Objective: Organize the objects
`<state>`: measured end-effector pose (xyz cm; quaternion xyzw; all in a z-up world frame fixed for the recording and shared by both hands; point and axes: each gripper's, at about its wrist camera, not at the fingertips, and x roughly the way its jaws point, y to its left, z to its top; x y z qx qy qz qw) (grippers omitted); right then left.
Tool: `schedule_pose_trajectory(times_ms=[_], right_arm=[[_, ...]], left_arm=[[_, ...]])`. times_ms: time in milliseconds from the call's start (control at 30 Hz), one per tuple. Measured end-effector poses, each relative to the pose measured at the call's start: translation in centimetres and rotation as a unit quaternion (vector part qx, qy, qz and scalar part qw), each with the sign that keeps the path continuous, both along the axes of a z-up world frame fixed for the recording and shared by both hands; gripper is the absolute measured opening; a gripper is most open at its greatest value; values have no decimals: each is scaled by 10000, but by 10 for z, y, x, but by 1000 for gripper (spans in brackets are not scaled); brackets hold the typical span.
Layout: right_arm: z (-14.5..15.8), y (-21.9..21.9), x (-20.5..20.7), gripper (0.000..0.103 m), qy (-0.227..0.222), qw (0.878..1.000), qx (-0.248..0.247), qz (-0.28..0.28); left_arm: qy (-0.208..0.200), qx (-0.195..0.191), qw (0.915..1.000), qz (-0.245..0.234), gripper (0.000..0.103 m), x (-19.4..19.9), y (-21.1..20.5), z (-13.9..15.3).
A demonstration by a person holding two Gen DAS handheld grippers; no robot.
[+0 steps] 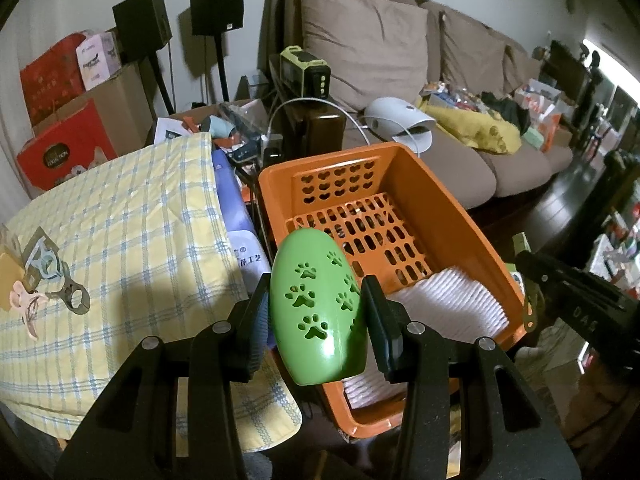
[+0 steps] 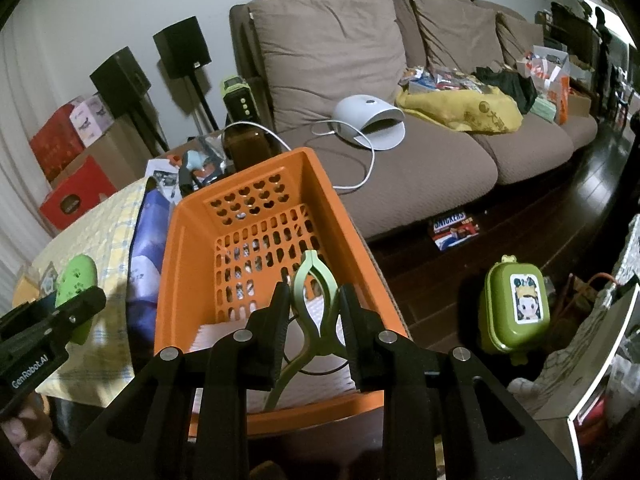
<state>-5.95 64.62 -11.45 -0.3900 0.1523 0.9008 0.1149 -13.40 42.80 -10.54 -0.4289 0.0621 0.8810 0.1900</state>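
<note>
Hovering above the orange basket [image 1: 472,236] rim, floor mostly bare: left hand-held gripper [image 1: 316,312] clamps green paw-print case [image 1: 320,312]; right hand-held gripper [image 2: 314,312] pinches pale-green clip [image 2: 316,300].

one orange basket [image 1: 432,184] with heart cut-outs, one green paw-print case [image 1: 318,312], one pale green clip [image 2: 316,304], and two black grippers, a left gripper [image 1: 316,320] and a right gripper [image 2: 314,316]. two black speakers [image 1: 216,6] stand on stands beside one brown sofa [image 2: 420,160] with three back cushions. one white dome-shaped device [image 2: 366,120] lies on the sofa with one yellow bag [image 2: 460,110]. one green lunch box [image 2: 516,308] sits on the floor, and one yellow checked cloth [image 1: 120,232] covers the table.
</note>
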Motion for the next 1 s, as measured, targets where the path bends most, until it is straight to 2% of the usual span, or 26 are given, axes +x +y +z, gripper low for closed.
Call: schedule_pose_trajectory(times_ms=[1000], right_arm=[[-10,1,-4,25,-129,9999,-8,6]], left_arm=[[-188,-121,9997,-31,40,-6,4,-17]])
